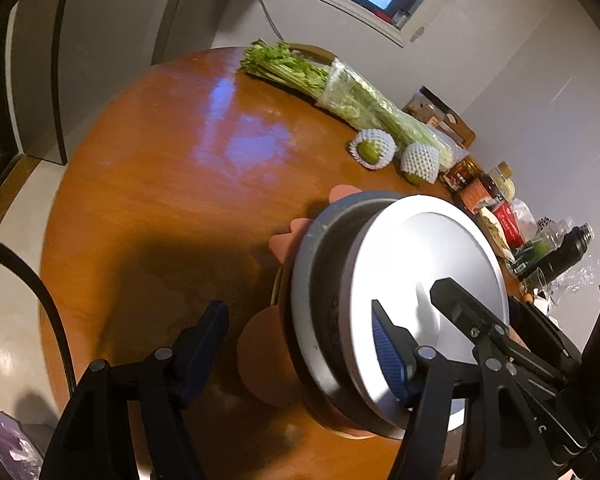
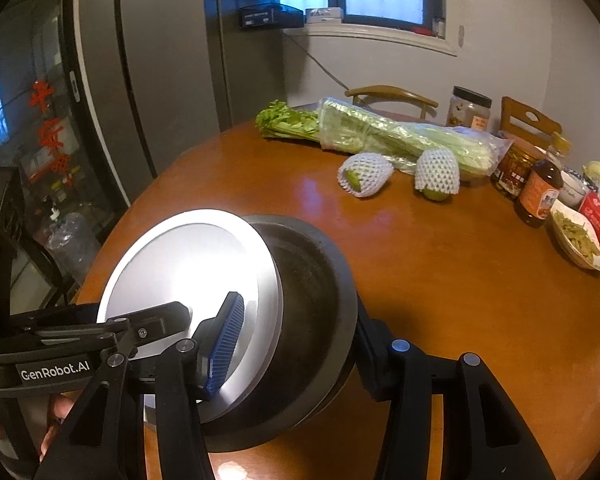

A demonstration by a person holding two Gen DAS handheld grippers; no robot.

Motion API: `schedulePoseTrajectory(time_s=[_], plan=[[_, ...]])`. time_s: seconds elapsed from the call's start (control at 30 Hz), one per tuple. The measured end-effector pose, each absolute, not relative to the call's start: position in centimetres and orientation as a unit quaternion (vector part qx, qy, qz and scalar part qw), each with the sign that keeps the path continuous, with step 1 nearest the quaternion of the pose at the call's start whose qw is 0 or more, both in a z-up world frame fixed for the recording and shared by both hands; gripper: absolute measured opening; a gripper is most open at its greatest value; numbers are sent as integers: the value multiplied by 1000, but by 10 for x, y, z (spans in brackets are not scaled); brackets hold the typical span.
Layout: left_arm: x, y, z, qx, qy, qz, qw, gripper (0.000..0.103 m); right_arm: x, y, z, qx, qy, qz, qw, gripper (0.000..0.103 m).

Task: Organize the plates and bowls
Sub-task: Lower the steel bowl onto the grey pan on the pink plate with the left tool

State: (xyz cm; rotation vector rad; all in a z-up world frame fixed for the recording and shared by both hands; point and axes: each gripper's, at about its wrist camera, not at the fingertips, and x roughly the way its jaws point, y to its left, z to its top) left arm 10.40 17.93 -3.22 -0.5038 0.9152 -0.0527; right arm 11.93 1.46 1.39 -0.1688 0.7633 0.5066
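Well, far left of the bowl (image 2: 316,280) in the right wrist view stands a dark fridge (image 2: 140,80), and on the glass door beside it hang red characters (image 2: 48,132), too blurred to read. Nearer, just left of the bowl, the body of the left gripper (image 1: 296,312) carries white lettering (image 2: 54,372) that reads "GenRobot.AI".

In its own view the left gripper stands wide open. Its left finger (image 1: 204,344) hangs clear of the pink piece (image 1: 260,360) under the bowl, apart from it. Its blue pad (image 1: 388,352) lies over the face of the plate (image 1: 420,264), and whether it touches cannot be told. It grips nothing.

The silver plate sits inside the grey bowl, and the bowl stands on the pink pieces on the table (image 2: 440,280), near its front edge.

The right gripper (image 2: 300,312) is about half open and straddles the bowl's near rim. Its blue pad (image 2: 224,344) is on the plate and its other finger (image 2: 376,356) is just outside the bowl's wall. Whether it is clamping cannot be told.

Beyond the bowl, to the right, lie celery (image 2: 380,132) in a clear bag and two fruits in white foam nets (image 2: 366,174). Further right stand a jar (image 2: 468,110) and a brown bottle (image 2: 538,192); their labels are too small to read.
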Motion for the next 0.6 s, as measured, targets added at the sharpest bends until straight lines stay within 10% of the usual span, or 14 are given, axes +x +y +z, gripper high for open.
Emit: schedulePoseTrajectory(time_s=[0.6], plan=[[140,121,-33,-185,443,-43,876,64,132,-32,15,-52,366,202,907,51]])
